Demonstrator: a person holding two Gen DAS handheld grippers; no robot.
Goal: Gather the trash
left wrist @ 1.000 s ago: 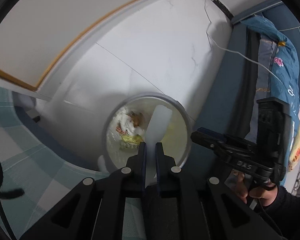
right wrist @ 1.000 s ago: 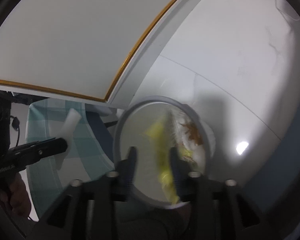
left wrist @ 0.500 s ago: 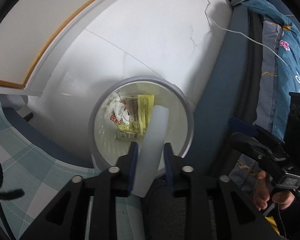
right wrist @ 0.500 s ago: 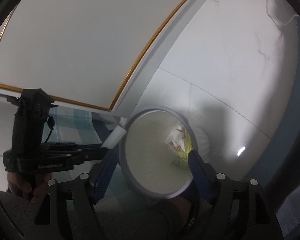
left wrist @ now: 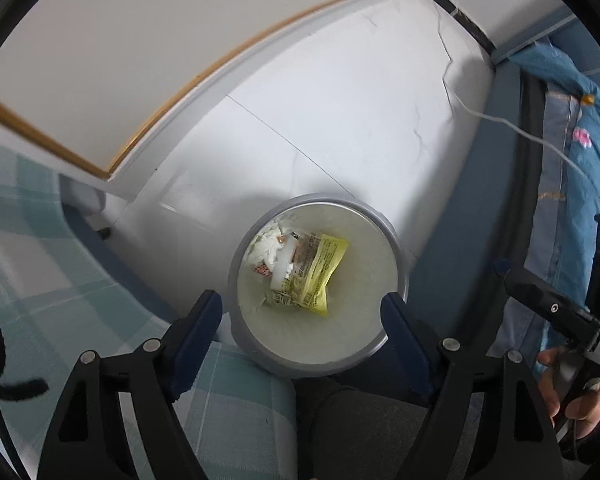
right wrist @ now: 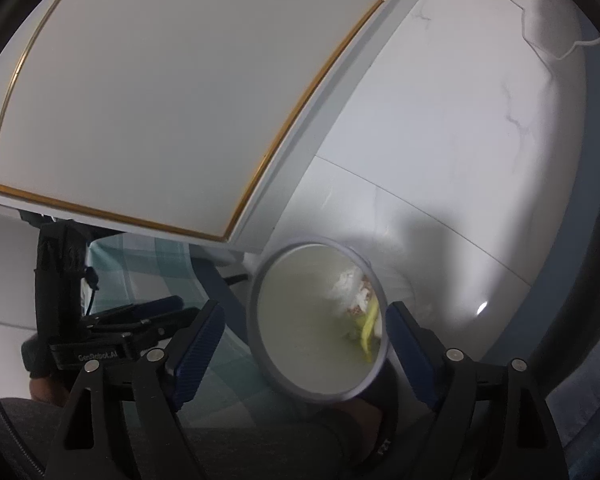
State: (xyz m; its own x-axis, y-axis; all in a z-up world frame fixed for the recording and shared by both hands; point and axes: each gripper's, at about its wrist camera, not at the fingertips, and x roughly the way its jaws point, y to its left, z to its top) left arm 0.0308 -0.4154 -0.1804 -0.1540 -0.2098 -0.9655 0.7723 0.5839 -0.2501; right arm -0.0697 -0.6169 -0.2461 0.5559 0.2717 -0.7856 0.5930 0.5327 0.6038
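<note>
Two grippers hang over one round waste bin (left wrist: 396, 248) that stands on the pale tiled floor (left wrist: 340, 100), beside a bed edge covered in a green checked sheet (left wrist: 40, 272) and below a white cabinet door with a gold trim line (right wrist: 160, 100). Blue bedding (left wrist: 572, 152) with a white cable across it lies off to the side. Inside the bin the collected trash sits at the bottom: a yellow snack wrapper (left wrist: 320, 276) lying against crumpled white tissue (left wrist: 274, 248). The left gripper (left wrist: 302, 312) points steeply down at the bin mouth; its jaws have just been opening and now stand wide with nothing between them. The right gripper (right wrist: 304, 322) is tilted less steeply, its jaws likewise just opened and empty, framing the near rim of the bin. In my judgement the drop is done and both tools are free for the next piece. The risk from here is mostly collision: the two grippers are close together over the same opening, so drawing one back carelessly could knock the other or clip the rim and tip the light bin over, spilling what it holds. A dark-trousered knee (left wrist: 360, 420) sits just under the bin's near edge and could nudge it too. The hand (left wrist: 572, 392) holding the right tool shows at the edge of the left view, wrapped round the handle.
</note>
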